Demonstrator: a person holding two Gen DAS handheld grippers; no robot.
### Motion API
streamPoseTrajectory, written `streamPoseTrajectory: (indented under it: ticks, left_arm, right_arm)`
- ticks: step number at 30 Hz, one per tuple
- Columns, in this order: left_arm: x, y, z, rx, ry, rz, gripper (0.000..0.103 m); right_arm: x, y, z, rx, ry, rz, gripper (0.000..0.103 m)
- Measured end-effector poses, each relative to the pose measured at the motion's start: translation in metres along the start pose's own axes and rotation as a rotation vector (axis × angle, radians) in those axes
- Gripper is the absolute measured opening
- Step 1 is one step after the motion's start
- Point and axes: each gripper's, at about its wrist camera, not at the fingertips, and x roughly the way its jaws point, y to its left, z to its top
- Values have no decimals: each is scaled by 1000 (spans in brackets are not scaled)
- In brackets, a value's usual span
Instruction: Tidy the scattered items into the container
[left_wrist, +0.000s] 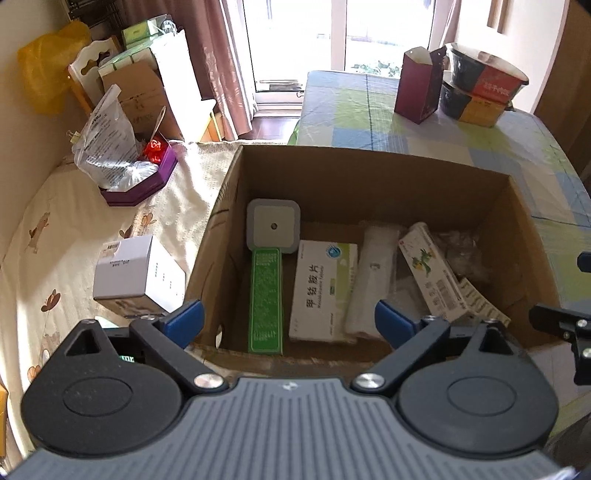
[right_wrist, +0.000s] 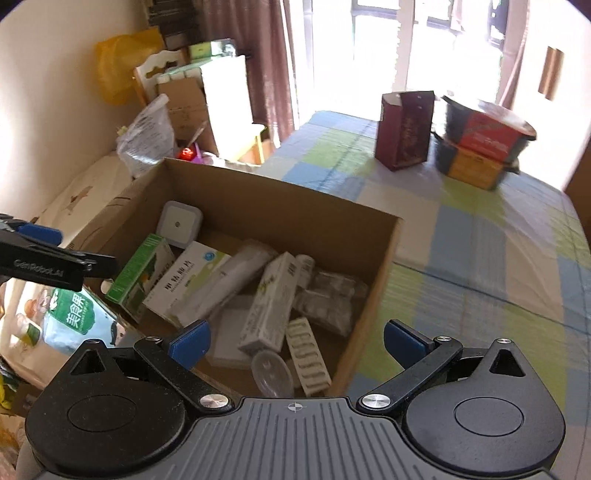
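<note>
1. Leftmost on the cartoon-print cloth (left_wrist: 44, 229), a purple tray (left_wrist: 147, 182) holds a clear plastic bag (left_wrist: 105, 147), well apart from the cardboard box (left_wrist: 369, 166).
2. Nearer, a white carton (left_wrist: 136, 273) lies on the cloth just beside the box's left wall and outside it. In the right wrist view a blue-green snack bag (right_wrist: 74, 314) also lies outside, by the box's near-left corner.
3. Over the box's near rim the left hand-held gripper (left_wrist: 288, 323) hangs with its jaws spread wide and nothing between them. The white carton sits ahead and to its left, closer to this gripper than to the other.
4. Inside the box lie a square grey-and-white device (left_wrist: 273, 225), a green box (left_wrist: 264, 299) with its long axis running away from the gripper, a white medicine box (left_wrist: 321, 288), a white wrapped roll (left_wrist: 373, 273) and a white-and-green carton (left_wrist: 428, 266) leaning to the right.
5. At the box's near-right corner the right hand-held gripper (right_wrist: 295, 341) is likewise wide open and empty, above a blister pack (right_wrist: 306, 356) and a clear plastic cap (right_wrist: 271, 373).
6. Judged from this, most items already lie in the container; whether the carton and snack bag belong in it cannot be told.
</note>
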Motion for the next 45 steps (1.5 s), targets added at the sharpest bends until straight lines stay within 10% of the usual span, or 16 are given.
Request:
streamPoseTrajectory:
  ticks: [45]
  left_arm:
    - [-106,-57,-79,-119,-49,103,97]
  right_arm:
    - [-71,22,-56,5,38,10,103]
